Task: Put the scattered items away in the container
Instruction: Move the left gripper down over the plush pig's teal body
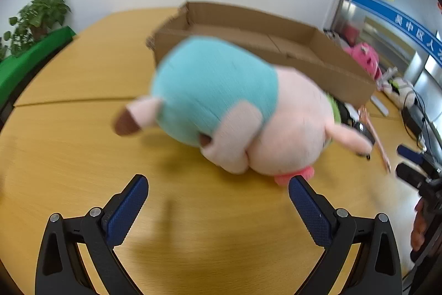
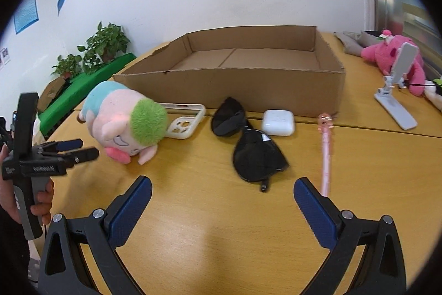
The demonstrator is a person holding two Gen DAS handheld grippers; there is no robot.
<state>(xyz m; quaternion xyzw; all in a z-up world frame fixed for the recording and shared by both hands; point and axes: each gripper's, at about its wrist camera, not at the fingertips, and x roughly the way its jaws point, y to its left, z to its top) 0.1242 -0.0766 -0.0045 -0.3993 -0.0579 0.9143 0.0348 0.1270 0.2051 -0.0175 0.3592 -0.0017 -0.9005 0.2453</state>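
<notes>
Left claw (image 1: 218, 191) faces plush (image 1: 234, 112); sunglasses (image 2: 248, 145) unseen.

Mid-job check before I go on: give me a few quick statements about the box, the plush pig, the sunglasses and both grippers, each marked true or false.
1. The cardboard box holds nothing yet. True.
2. The left gripper is shut on the plush pig. False: its jaws are open, short of the pig.
3. The sunglasses lie on the table in front of the box. True.
4. The white earbud case sits inside the box. False: it is on the table, outside the front wall.
5. The right gripper holds the pink pen. False: open, empty.
</notes>
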